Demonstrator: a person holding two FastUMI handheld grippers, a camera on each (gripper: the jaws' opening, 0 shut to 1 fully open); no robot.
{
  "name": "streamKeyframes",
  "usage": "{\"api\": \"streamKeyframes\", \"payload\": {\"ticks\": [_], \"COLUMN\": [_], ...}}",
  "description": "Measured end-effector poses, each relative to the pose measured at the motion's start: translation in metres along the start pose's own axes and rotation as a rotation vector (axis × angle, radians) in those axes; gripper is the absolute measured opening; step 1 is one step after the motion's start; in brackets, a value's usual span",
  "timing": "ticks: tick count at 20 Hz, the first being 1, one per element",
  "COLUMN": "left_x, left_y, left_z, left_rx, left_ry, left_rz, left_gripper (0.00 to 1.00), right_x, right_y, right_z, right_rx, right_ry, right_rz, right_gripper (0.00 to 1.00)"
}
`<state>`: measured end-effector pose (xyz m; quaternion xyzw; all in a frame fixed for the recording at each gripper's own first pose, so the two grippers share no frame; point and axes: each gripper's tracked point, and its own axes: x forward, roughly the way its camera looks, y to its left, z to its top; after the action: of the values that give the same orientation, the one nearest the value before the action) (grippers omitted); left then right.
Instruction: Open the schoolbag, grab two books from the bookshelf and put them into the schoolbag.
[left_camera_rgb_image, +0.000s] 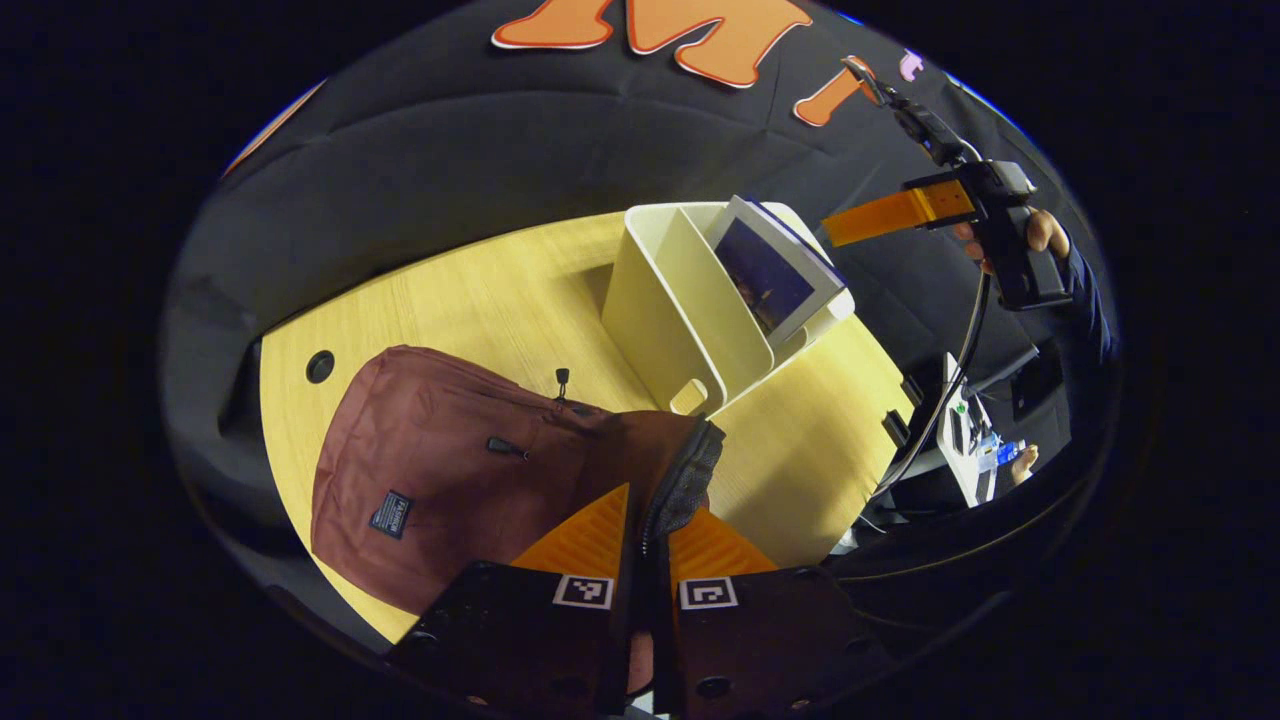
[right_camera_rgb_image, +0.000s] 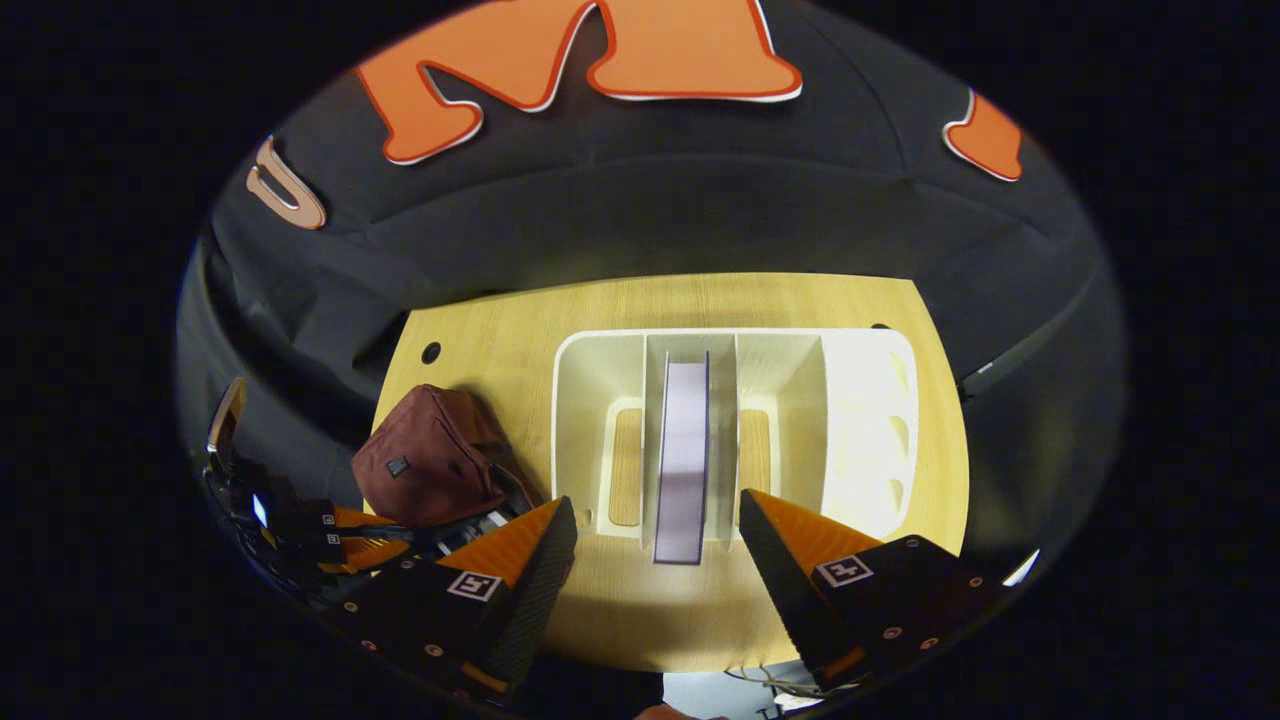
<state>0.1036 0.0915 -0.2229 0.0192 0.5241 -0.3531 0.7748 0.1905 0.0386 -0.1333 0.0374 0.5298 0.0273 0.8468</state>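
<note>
The schoolbag (left_camera_rgb_image: 440, 470) lies flat on the near left part of your wooden table (left_camera_rgb_image: 470, 300), a dark red pack with a small label patch on its face. Its open edge, the flap with mesh lining, rises between the fingers of your left gripper (left_camera_rgb_image: 655, 520). Those fingers stand close together with the flap in the narrow gap; both seem to press on it, though the gripper body cuts off the lower part of the bag, so you cannot see into its mouth.

In the right gripper view the schoolbag (right_camera_rgb_image: 430, 470) sits left of the bookshelf (right_camera_rgb_image: 860, 420), a white divided rack standing near the middle of the table. One book (right_camera_rgb_image: 684, 460) stands in the middle compartment, spine edge toward you; from the left gripper view the same book (left_camera_rgb_image: 770, 270) leans against a divider, its dark cover showing. Whether a second volume stands behind it is hard to make out.

Your right gripper (right_camera_rgb_image: 655, 545) hangs above the shelf's near edge, its fingers spread wide on either side of the book's slot and holding nothing. In the left gripper view you see it (left_camera_rgb_image: 850, 225) raised beyond the shelf, held in a hand (left_camera_rgb_image: 1040, 235).
</note>
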Motion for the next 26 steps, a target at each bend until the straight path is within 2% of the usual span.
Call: {"api": "streamKeyframes", "payload": {"ticks": [6,7,10,11,12,15,18,19,20,21,22,23,26], "left_x": [0.000,0.000,0.001,0.000,0.000,-0.001,0.001,0.002,0.001,0.000,-0.001,-0.002,-0.003], "left_y": [0.011,0.012,0.013,0.013,0.013,0.011,0.011,0.009,0.007,0.007,0.007,0.006,0.002], "left_z": [-0.007,-0.009,-0.013,-0.015,-0.015,-0.014,-0.011,-0.012,-0.012,-0.012,-0.012,-0.012,-0.015], "left_rx": [-0.062,-0.075,-0.104,-0.111,-0.117,-0.122,-0.156,-0.161,-0.165,-0.169,-0.178,-0.190,-0.215], "left_ry": [0.017,0.019,0.027,0.028,0.030,0.028,0.019,0.015,0.011,0.005,-0.004,-0.012,-0.029], "left_rz": [0.075,0.085,0.106,0.115,0.121,0.146,0.182,0.185,0.190,0.198,0.206,0.213,0.223], "left_gripper": [0.10,0.10,0.10,0.10,0.10,0.10,0.10,0.10,0.11,0.11,0.10,0.10,0.10], "right_x": [0.059,0.067,0.087,0.094,0.100,0.111,0.118,0.113,0.110,0.108,0.106,0.102,0.085], "right_y": [-0.010,-0.014,-0.018,-0.019,-0.019,-0.020,-0.027,-0.029,-0.032,-0.033,-0.035,-0.036,-0.033], "right_z": [0.009,0.012,0.009,0.007,0.005,-0.002,-0.006,-0.009,-0.009,-0.010,-0.010,-0.009,-0.006], "right_rx": [-0.007,-0.008,-0.021,-0.025,-0.030,-0.034,-0.066,-0.067,-0.058,-0.042,-0.038,-0.032,-0.028], "right_ry": [0.100,0.111,0.150,0.166,0.178,0.212,0.225,0.231,0.230,0.231,0.233,0.229,0.202], "right_rz": [0.001,-0.010,-0.023,-0.029,-0.033,-0.033,-0.067,-0.072,-0.078,-0.078,-0.076,-0.074,-0.051], "right_gripper": [0.96,0.93,0.75,0.84,0.66,0.53,0.49,0.58,0.45,0.44,0.51,0.42,0.42]}}
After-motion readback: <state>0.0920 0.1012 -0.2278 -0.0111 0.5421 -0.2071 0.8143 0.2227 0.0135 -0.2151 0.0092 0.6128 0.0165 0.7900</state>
